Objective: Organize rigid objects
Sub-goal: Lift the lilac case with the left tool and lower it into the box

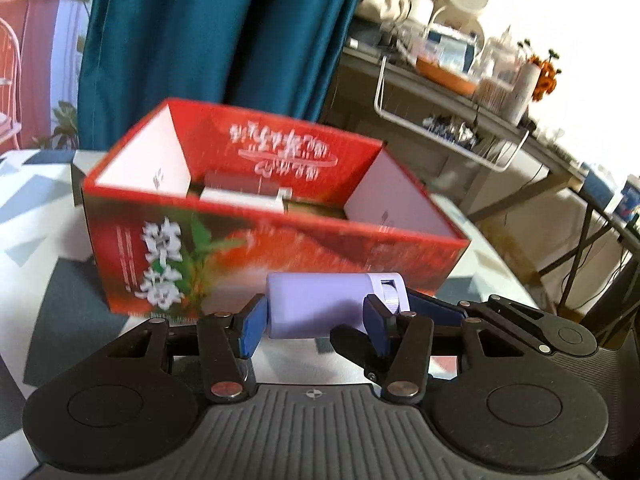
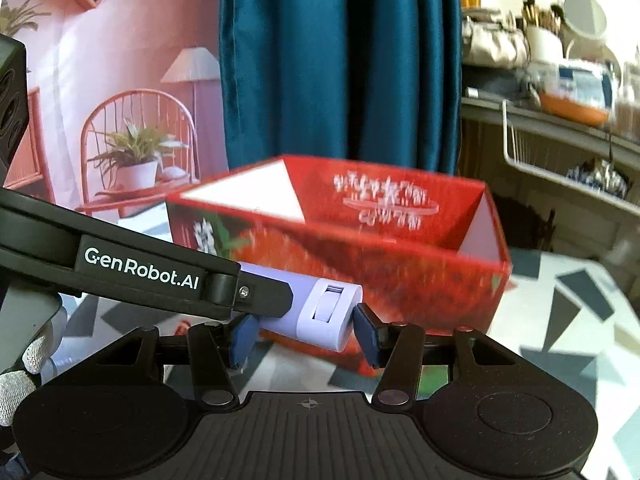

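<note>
Two sets of tongs grip one lavender cylindrical device point(image 1: 320, 306) and hold it lying on its side just in front of one open red box point(image 1: 256, 236), clear of the patterned desk point(image 1: 24, 216). The left tongs point(image 1: 316, 320) clamp their blue pads on the device's plain body, one pad point(image 1: 251, 330) at its blunt end and the other against the body near the cap. The right tongs point(image 2: 306, 332) close on the cap end, where a slide switch shows, one pad point(image 2: 367, 330) touching the white cap's tip. In the right wrist view the left tool's black arm, lettered GenRobot.AI, crosses over the device point(image 2: 320, 312) from the left, and a white-gloved hand point(image 2: 16, 380) shows at the picture's left edge.

The red box point(image 2: 400, 272) carries white lettering and a leaf print on its near wall, and at least one pale flat item point(image 1: 240, 196) lies inside it; blur hides what it is. One teal curtain point(image 1: 224, 36) hangs behind the box. To the right of the box stands one cluttered grey shelf point(image 1: 460, 92) with one white wire basket point(image 1: 452, 136) hung below it.
</note>
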### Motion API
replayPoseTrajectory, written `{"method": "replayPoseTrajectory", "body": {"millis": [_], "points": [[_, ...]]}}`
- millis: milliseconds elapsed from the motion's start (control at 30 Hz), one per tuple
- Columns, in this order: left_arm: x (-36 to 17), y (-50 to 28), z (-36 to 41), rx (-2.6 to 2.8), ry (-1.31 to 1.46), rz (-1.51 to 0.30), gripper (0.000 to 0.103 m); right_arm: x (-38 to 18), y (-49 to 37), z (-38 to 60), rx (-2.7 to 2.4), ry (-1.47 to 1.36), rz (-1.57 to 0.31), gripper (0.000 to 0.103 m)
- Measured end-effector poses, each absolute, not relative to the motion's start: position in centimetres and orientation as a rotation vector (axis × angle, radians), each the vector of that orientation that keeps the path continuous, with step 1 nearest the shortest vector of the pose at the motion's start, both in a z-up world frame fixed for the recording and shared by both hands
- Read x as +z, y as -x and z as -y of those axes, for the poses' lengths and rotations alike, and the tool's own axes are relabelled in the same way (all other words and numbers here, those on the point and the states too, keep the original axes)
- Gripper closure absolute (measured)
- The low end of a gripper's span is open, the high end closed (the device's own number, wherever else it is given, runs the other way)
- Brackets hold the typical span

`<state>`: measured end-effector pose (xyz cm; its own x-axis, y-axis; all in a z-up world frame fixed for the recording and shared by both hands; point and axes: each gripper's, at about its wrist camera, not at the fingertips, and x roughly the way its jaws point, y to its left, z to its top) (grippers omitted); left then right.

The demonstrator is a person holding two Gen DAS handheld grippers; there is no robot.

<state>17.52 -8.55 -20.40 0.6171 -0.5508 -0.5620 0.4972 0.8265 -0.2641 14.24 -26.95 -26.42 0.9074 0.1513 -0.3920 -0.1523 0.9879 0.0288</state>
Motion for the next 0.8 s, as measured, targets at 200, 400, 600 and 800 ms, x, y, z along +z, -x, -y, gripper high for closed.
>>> {"method": "replayPoseTrajectory", "body": {"millis": [200,400,600,800], "points": [[-18.3,-17.3,8.0,-0.601,0.111,-0.629,0.048,-23.8,-14.4,26.2,0.164,0.045,-0.368,0.054],[-16.6,-17.9,6.9,-0.594,0.151,-0.596,0.048,-21.6,-15.4,25.5,0.179,0.088,-0.343,0.054],[-15.7,-20.9,6.6,-0.587,0.175,-0.624,0.048,-20.2,-18.2,25.4,0.198,0.093,-0.358,0.054],[-15.4,-25.3,7.2,-0.582,0.156,-0.668,0.048,-19.7,-23.1,26.0,0.221,0.078,-0.409,0.054]]}}
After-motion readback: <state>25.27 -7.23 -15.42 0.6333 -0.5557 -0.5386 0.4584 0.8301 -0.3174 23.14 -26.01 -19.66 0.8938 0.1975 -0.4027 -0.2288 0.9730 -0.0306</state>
